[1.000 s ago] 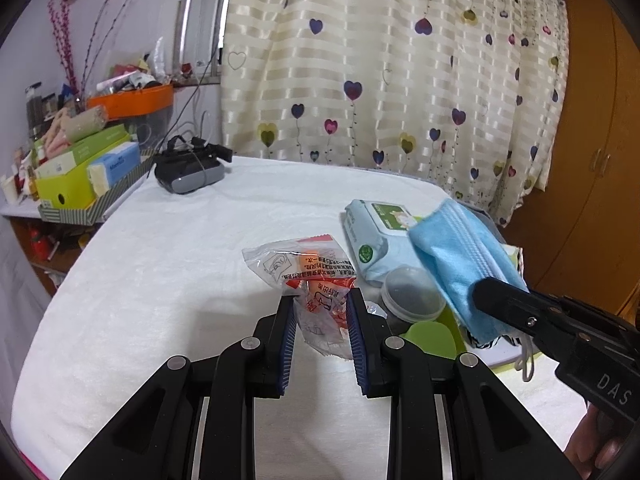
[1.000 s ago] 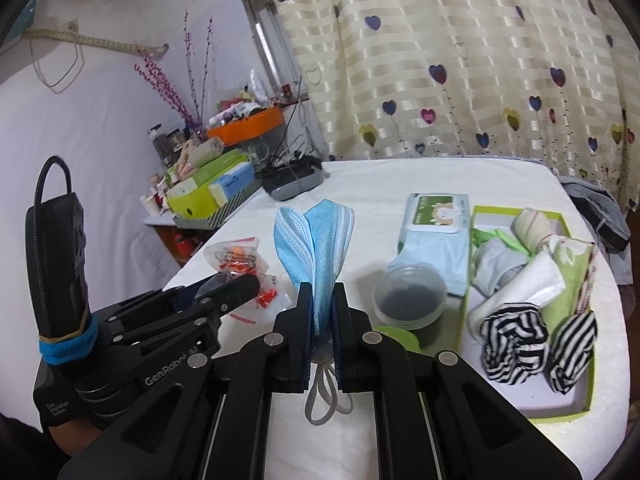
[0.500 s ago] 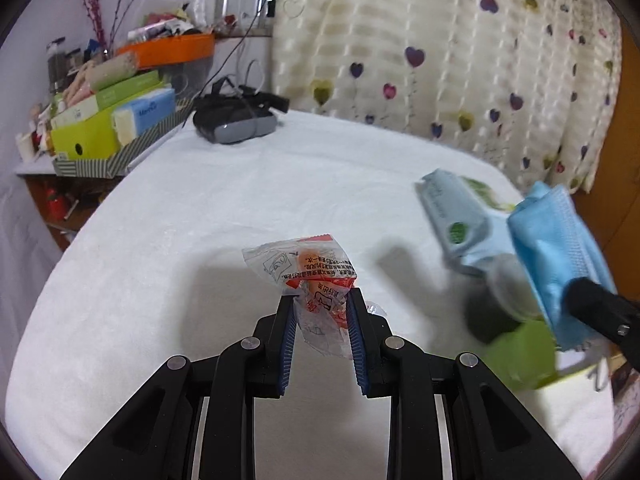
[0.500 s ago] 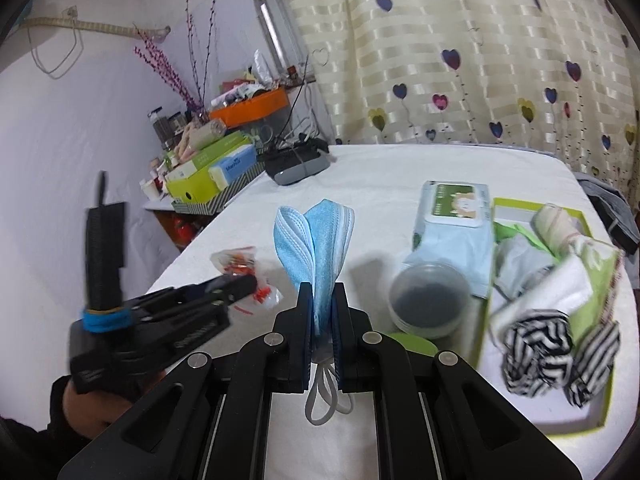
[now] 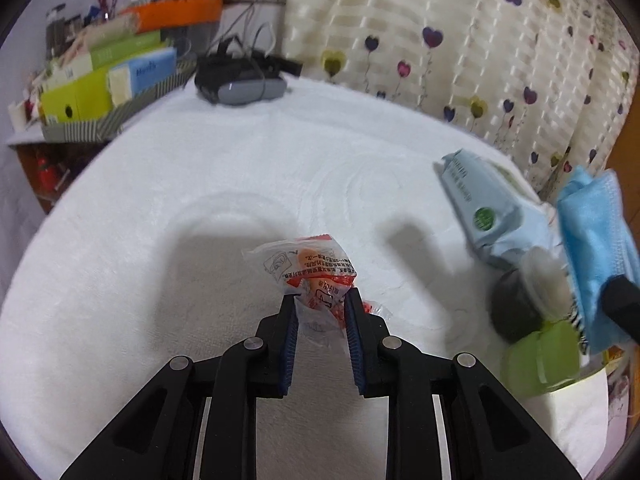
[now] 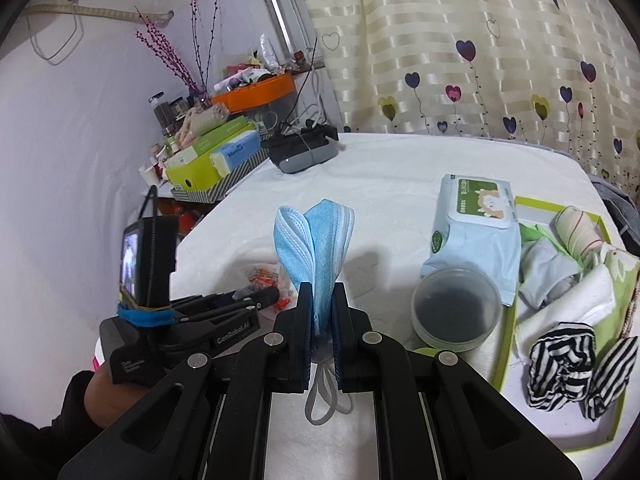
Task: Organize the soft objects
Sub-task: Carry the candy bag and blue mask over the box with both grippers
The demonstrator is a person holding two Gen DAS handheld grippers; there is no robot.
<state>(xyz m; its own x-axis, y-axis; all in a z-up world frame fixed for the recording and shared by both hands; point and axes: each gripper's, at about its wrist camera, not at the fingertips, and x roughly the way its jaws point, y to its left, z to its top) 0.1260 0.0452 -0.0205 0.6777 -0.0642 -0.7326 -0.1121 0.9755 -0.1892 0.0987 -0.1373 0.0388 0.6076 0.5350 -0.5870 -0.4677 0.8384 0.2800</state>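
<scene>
Soft goods are split between the two grippers and a tray on a white, plush-covered table. The right gripper is clamped tight on a folded blue face mask, which stands upright above the fingertips with its white ear loops hanging down between the arms. In the left wrist view the same mask shows at the right edge, held above the near corner of the tray.

The left gripper has a crinkled clear plastic packet with red and orange print between its blue pads; its jaws have just been closing on it, and the pads press the lower part of the packet while the rest sticks out ahead of the fingertips, low over the cloth. From the right wrist camera this gripper reaches in from the left, a hand in a dark sleeve under it, with the packet at its tip.

A light blue pack of wet wipes lies flat to the right of the mask, touching the tray's left wall. Just in front of it sits a round clear plastic container with dark contents. The green-edged tray holds rolled and folded cloths and two black-and-white striped fabric pieces at its near end.

At the far edge of the table rests a grey and black headset, and beyond the table's left edge a cluttered shelf carries green and blue boxes. A heart-print curtain hangs behind.
</scene>
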